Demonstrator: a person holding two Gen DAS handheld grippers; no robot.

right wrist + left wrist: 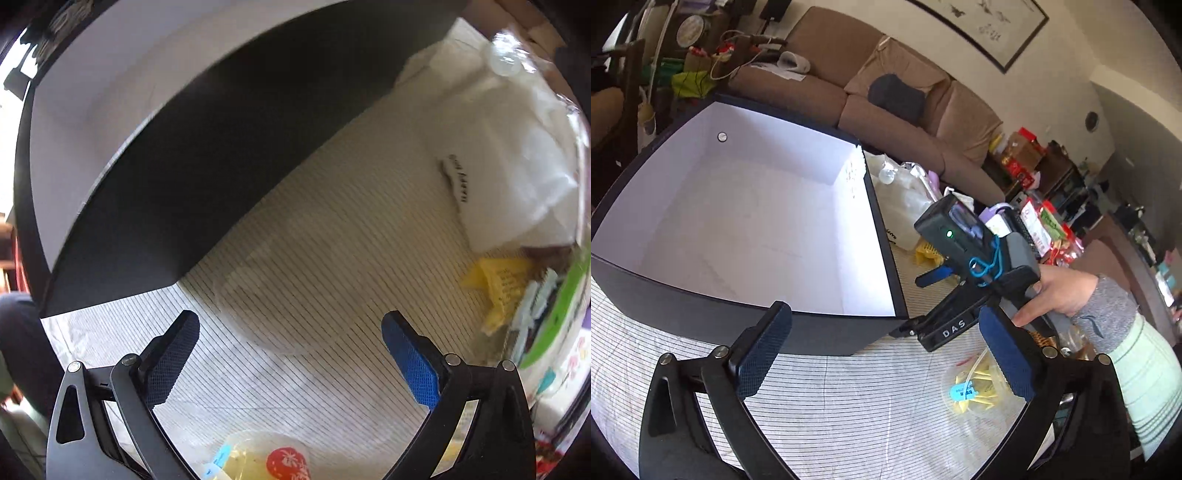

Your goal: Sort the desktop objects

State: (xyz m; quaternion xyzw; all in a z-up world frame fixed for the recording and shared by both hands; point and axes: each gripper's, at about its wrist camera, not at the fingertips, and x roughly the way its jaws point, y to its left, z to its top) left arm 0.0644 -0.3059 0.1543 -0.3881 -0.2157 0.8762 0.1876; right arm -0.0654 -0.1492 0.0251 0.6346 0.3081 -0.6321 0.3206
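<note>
A large dark box (pixel 827 332) with a bare white inside stands on the striped tablecloth (pixel 849 391). My left gripper (pixel 886 350) hovers open just in front of its near wall, nothing between the fingers. A clear bag of yellow pieces with a blue tag (pixel 971 391) lies by its right finger. My right gripper (pixel 291 350) points down at the cloth beside the box wall (pixel 207 177), open and empty. A see-through round shape (pixel 269 306), blurred, lies on the cloth ahead of it. The bag of yellow pieces (pixel 258 461) shows at the bottom edge.
A white plastic bag (pixel 498 147) and yellow items (pixel 498 284) crowd the cloth right of the box. A hand with a grey sleeve (pixel 1060 295) holds the other gripper. A brown sofa (pixel 905 110) stands behind the table, with packaged goods (pixel 1045 229) at the right.
</note>
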